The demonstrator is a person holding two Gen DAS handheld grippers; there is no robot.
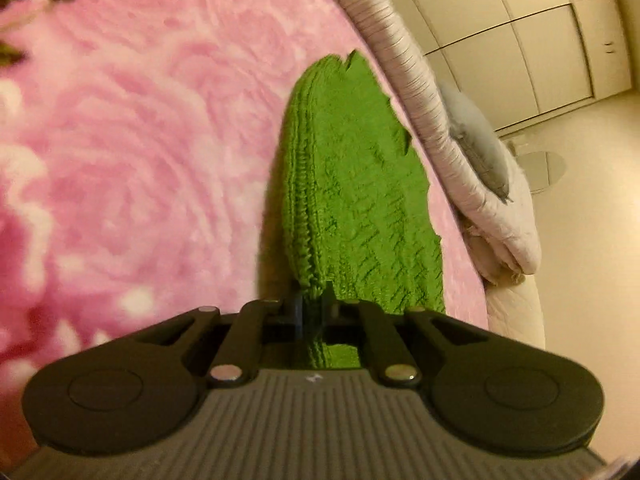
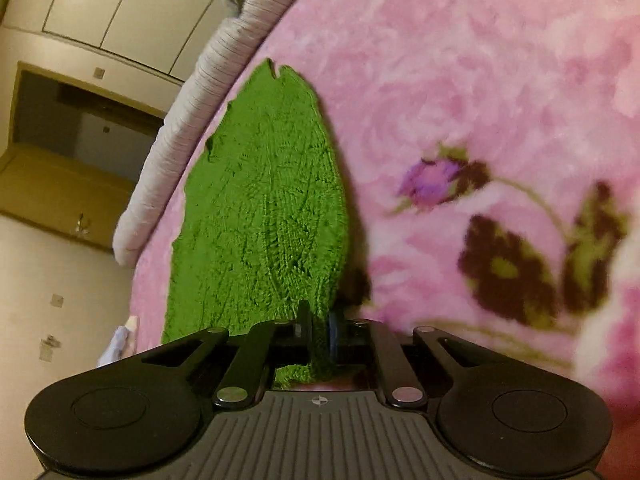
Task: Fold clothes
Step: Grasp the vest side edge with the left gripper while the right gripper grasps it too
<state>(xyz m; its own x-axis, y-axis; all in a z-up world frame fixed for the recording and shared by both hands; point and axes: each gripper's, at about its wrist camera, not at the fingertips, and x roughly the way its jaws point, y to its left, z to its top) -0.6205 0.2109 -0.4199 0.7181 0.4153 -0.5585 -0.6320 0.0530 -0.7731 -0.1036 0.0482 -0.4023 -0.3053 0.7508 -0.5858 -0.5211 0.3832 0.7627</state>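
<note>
Broadly, the pink bed [image 1: 140,140] carries the green knit [image 1: 352,184] along its padded edge, long axis running straight ahead from both grippers. Left gripper [image 1: 314,312] and right gripper [image 2: 320,326] each pinch a near corner (equally close).

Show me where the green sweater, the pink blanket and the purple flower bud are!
Sweater [image 1: 352,184]: left wrist view, middle of the knit.
Blanket [image 2: 460,60]: right wrist view, bare pink part.
Bud [image 2: 432,180]: right wrist view, middle of the bud.

Cream wardrobe doors [image 1: 532,52], pale floor [image 1: 592,200], dark doorway [image 2: 84,128].
</note>
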